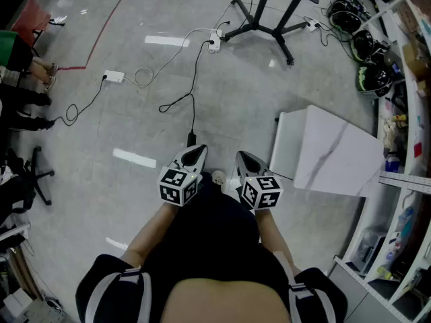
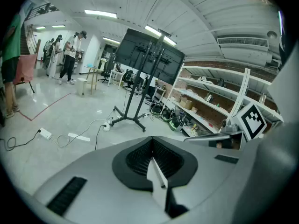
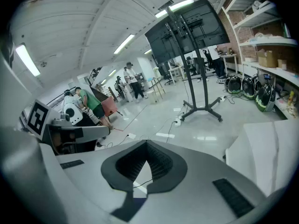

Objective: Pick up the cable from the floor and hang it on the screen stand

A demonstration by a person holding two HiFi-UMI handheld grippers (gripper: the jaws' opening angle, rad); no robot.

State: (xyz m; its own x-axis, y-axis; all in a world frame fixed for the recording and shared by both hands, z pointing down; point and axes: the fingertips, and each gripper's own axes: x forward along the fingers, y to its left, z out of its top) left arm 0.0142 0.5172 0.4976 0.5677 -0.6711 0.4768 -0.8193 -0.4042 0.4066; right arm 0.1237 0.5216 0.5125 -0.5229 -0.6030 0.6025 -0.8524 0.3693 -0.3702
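Note:
A black cable (image 1: 193, 89) lies on the grey floor, running from a plug near my hands up to a white power strip (image 1: 214, 44) beside the screen stand's black legs (image 1: 259, 20). My left gripper (image 1: 199, 150) hangs shut and empty just behind the plug end. My right gripper (image 1: 241, 156) is level with it to the right, also shut and empty. In the left gripper view the closed left gripper (image 2: 152, 141) faces the stand (image 2: 134, 108) and the cable (image 2: 97, 135). In the right gripper view the closed right gripper (image 3: 146, 144) faces the stand (image 3: 194, 90).
A white marbled panel (image 1: 330, 150) lies on the floor right of my right hand. Shelving (image 1: 407, 113) and helmets (image 1: 367, 46) line the right wall. A white adapter (image 1: 113, 77) with a looped white cord, a red floor line (image 1: 108, 25), seated people (image 1: 20, 79) and a chair base (image 1: 37, 173) are at the left.

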